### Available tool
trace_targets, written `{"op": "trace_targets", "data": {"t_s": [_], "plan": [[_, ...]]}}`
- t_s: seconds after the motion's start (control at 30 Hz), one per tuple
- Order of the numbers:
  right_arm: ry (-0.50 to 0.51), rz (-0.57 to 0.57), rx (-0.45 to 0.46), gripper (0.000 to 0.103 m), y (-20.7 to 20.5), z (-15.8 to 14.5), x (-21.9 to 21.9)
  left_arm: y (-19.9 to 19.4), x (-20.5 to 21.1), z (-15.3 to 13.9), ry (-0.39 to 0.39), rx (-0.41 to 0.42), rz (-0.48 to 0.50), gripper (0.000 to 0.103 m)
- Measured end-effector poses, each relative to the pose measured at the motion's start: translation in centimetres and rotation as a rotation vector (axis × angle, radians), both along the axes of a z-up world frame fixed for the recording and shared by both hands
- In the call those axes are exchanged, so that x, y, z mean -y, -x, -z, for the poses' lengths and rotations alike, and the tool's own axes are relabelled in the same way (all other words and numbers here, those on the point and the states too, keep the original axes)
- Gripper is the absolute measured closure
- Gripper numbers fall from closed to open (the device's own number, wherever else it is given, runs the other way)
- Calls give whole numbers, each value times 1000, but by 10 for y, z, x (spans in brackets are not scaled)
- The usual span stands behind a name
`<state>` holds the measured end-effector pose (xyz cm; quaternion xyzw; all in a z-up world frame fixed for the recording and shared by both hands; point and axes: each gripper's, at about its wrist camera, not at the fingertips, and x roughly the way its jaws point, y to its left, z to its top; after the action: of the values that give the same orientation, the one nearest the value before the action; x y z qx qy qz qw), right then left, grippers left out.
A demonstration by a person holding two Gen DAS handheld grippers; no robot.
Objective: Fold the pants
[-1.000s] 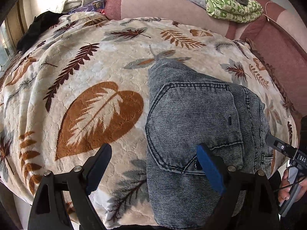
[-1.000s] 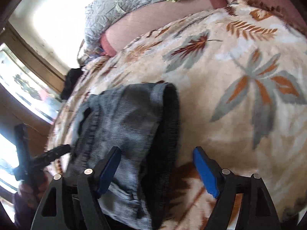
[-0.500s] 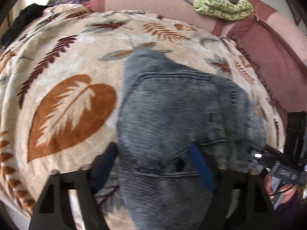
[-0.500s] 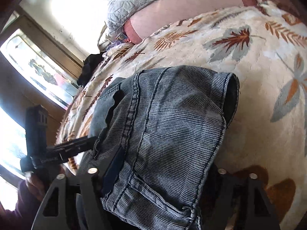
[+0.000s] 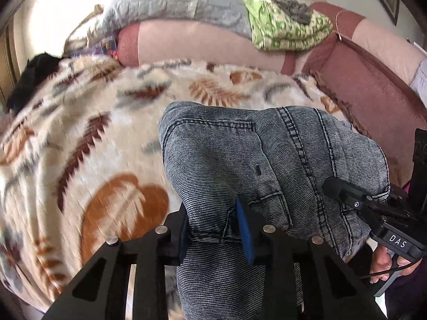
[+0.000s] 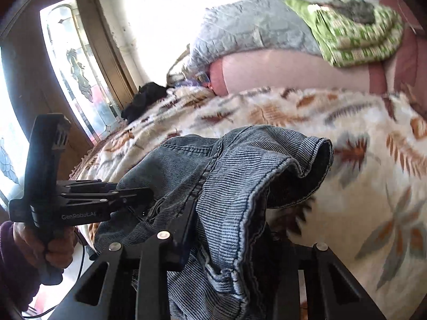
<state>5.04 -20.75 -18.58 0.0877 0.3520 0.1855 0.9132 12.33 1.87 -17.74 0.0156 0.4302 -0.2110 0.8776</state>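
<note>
The folded pants are held bunched above the near edge of the leaf-print blanket. A thick wad of denim is pinched between the fingers of the left gripper. The right gripper is draped in cloth; its fingers are hidden, though denim appears to be clamped there. A loose hem is seen sagging toward the blanket. If one grip slips on the bulky layers, the fold could be lost and the stack spilled.
</note>
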Motion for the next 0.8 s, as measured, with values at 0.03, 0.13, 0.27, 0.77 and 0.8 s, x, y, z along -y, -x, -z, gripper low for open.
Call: {"op": "trace_targets", "data": {"t_s": [0.03, 0.13, 0.27, 0.77, 0.8], "plan": [[4, -1, 17, 68, -7, -7, -1, -8, 0, -8, 1, 18, -4, 69], [0, 11, 59, 68, -39, -22, 1, -38, 4, -26, -14, 71, -32, 69], [2, 44, 59, 68, -95, -16, 4, -84, 16, -21, -76, 104, -90, 69], [-3, 198, -245, 28, -153, 76, 33, -110, 0, 55, -244, -37, -214, 33], [19, 230, -229, 28, -143, 67, 35, -98, -1, 48, -262, -8, -225, 34]]}}
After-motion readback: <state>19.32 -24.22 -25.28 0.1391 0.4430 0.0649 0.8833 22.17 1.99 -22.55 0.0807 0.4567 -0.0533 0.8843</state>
